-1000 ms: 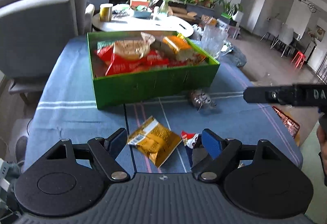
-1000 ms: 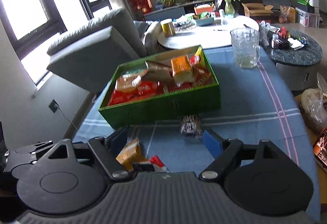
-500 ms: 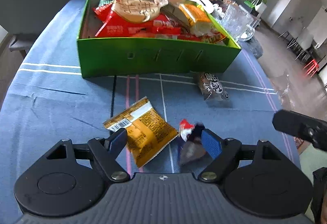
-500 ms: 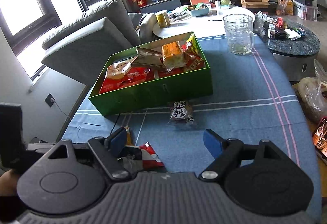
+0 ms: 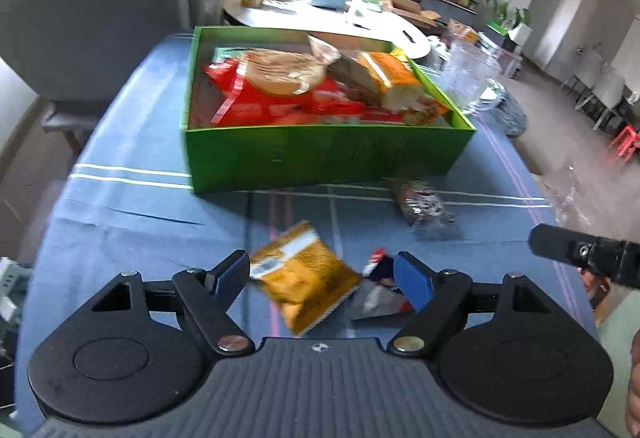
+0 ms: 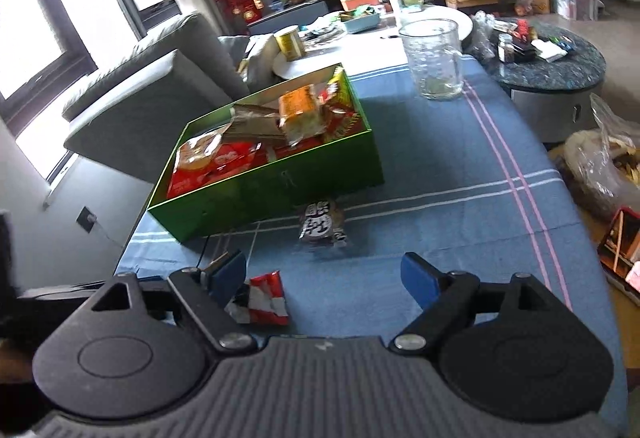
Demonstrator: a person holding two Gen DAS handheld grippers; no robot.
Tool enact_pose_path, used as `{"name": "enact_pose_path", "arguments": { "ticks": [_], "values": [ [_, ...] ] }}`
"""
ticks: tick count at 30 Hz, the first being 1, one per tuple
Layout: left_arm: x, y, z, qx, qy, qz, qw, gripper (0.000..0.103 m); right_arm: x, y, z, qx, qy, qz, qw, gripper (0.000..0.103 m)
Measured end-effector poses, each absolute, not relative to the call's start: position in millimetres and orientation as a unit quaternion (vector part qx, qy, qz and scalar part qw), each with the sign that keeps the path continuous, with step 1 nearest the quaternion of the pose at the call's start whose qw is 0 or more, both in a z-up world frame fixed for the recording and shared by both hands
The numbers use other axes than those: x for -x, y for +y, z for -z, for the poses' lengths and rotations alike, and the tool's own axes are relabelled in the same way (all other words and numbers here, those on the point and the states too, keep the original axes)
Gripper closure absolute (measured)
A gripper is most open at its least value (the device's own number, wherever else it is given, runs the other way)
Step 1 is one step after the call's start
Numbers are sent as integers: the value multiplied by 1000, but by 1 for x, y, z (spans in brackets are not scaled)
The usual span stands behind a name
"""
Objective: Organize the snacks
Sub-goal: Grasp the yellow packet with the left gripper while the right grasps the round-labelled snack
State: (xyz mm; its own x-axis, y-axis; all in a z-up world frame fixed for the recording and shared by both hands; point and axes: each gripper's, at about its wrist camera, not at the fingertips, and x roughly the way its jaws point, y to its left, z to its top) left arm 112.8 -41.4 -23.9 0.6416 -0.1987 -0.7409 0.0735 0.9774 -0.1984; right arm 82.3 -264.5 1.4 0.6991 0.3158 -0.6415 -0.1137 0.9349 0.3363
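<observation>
Low in the left frame, between wide, empty left tongs (image 5: 320, 274): lying flat, yellow packet (image 5: 306, 278), likely light, crinkly, slippery; pinching one sealed edge. Right tongs (image 6: 324, 274) gaping, empty, near box (image 6: 280, 182).

Three snack packets are seen lying loose on the blue cloth: one yellow packet (image 5: 306, 280), one red-and-white packet (image 6: 262, 298) and one dark packet (image 6: 322, 224). One green box (image 5: 320, 154) and one glass pitcher (image 6: 434, 58) are counted; the packets inside the box overlap and cannot be counted.
</observation>
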Motion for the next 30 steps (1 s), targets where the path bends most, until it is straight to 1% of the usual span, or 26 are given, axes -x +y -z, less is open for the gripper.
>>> {"name": "enact_pose_path", "arguments": {
  "ticks": [9, 17, 22, 23, 24, 30],
  "values": [
    [-123, -42, 52, 81, 469, 63, 877, 26, -93, -272, 9, -160, 382, -93, 905, 26],
    [-150, -57, 67, 70, 477, 48, 875, 26, -110, -273, 24, -172, 398, -79, 898, 26],
    [-158, -66, 68, 38, 471, 50, 880, 26, -126, -262, 31, -155, 406, -76, 897, 26],
    [-157, -67, 68, 29, 467, 53, 882, 28, -130, -258, 32, -152, 407, -77, 898, 26],
    [-156, -68, 69, 18, 461, 59, 885, 35, -134, -255, 33, -149, 408, -78, 897, 25],
    [-145, -58, 69, -20, 440, 104, 892, 38, -154, -234, 37, -125, 410, -84, 900, 25]
  ]
}}
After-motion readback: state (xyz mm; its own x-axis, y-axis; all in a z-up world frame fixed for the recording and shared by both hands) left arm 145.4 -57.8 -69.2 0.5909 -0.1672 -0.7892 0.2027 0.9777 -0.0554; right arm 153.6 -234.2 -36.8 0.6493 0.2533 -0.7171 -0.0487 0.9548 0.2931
